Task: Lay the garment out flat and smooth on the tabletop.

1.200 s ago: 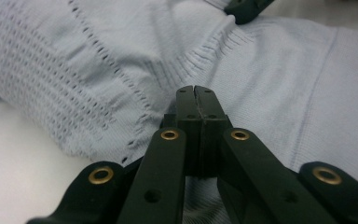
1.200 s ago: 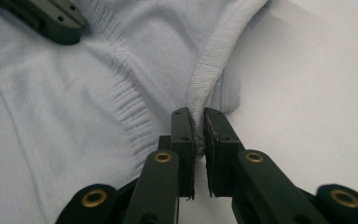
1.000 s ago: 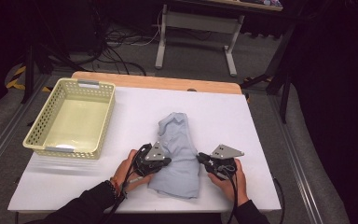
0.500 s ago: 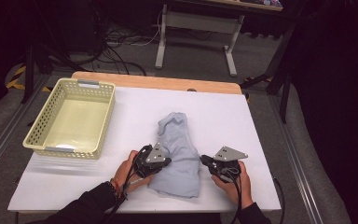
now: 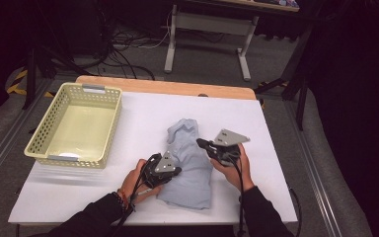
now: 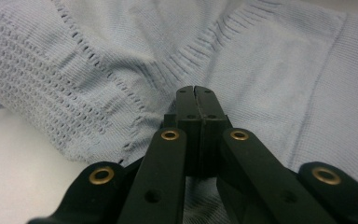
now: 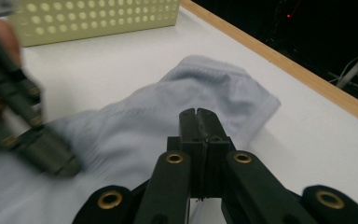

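I see the pale blue knitted sweater [image 5: 187, 165] half-folded at lower centre; pale yellow perforated plastic basket [image 5: 74, 126] (upper left) holds nothing yet. Left gripper [image 6: 195, 88] and right gripper [image 7: 197, 112] both have jaws together, nothing between them.

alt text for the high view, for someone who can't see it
A person holds two shut grippers, left gripper and right gripper, at a crumpled light blue sweater on a white table. An empty pale yellow basket sits at the left.

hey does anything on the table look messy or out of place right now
Only the light blue knit sweater: it lies crumpled and bunched in a narrow heap on the white table, not flat or folded. The left gripper rests on its edge with jaws shut; the right gripper hovers over it, also shut. The yellow basket sits square and looks undamaged.
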Demonstrator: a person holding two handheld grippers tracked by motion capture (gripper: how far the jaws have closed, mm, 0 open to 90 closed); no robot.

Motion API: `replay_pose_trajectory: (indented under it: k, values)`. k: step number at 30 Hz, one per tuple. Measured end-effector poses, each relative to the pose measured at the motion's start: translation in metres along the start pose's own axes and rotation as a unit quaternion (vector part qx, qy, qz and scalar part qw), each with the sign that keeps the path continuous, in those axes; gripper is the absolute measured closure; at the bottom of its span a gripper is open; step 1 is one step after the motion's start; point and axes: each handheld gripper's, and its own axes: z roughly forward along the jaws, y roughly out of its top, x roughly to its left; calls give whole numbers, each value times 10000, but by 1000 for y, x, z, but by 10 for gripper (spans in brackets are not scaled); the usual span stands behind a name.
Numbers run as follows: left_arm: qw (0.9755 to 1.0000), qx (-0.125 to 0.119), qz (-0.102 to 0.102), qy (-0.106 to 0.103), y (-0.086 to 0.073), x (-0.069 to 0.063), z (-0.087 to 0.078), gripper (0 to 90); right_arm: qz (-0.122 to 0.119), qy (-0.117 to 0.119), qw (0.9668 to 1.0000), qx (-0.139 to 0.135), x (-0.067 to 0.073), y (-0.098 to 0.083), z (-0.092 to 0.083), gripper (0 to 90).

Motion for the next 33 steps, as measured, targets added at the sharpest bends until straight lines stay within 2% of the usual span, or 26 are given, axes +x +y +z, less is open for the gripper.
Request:
replay_pose_trajectory:
  k: [3,4,6,7,8,9,10,11,13,14,18,21,25,26,28,32,33]
  values:
    - [10000,-19,14,1,0,0,0,900,-165,178,9996,105,-13,12,33,897]
    - [10000,-23,44,16,0,-1,0,900,-270,283,9991,167,-18,17,51,896]
    - [9999,-27,79,59,0,-2,0,900,-286,337,9987,239,-20,18,57,897]
    - [9999,0,56,98,-1,-3,0,900,-407,472,9973,376,-25,18,73,900]
    - [9999,0,56,98,-1,-3,0,900,-407,472,9973,376,-25,18,73,900]
    - [9999,-14,70,82,-1,-3,0,900,-483,478,9966,467,-27,16,81,900]
    - [9999,-29,93,77,0,-3,0,900,-480,448,9951,739,-35,11,95,900]
    - [9999,-29,93,77,0,-3,0,900,-480,448,9951,739,-35,11,95,900]
    - [9999,-28,100,77,0,-3,0,900,-298,372,9949,893,-41,6,104,900]
    - [9999,-28,100,78,0,-3,0,900,-264,246,9943,1003,-43,3,107,900]
    - [9999,-27,99,81,0,-3,0,900,156,-11,9943,1053,-50,-6,112,900]
    - [9999,-30,111,89,0,-3,1,900,303,-258,9931,1101,-53,-9,113,900]
    - [9999,-22,106,88,0,-3,1,900,391,-508,9926,1035,-53,-9,112,900]
    - [9999,-8,100,93,0,-3,0,900,362,-613,9928,966,-53,-7,110,900]
    - [9999,-4,99,90,0,-3,0,900,334,-681,9927,938,-53,-6,109,900]
    - [9999,-14,104,61,0,-2,1,900,362,-837,9934,701,-54,2,93,900]
    - [9999,-14,107,64,0,-2,1,900,444,-808,9940,594,-55,3,87,900]
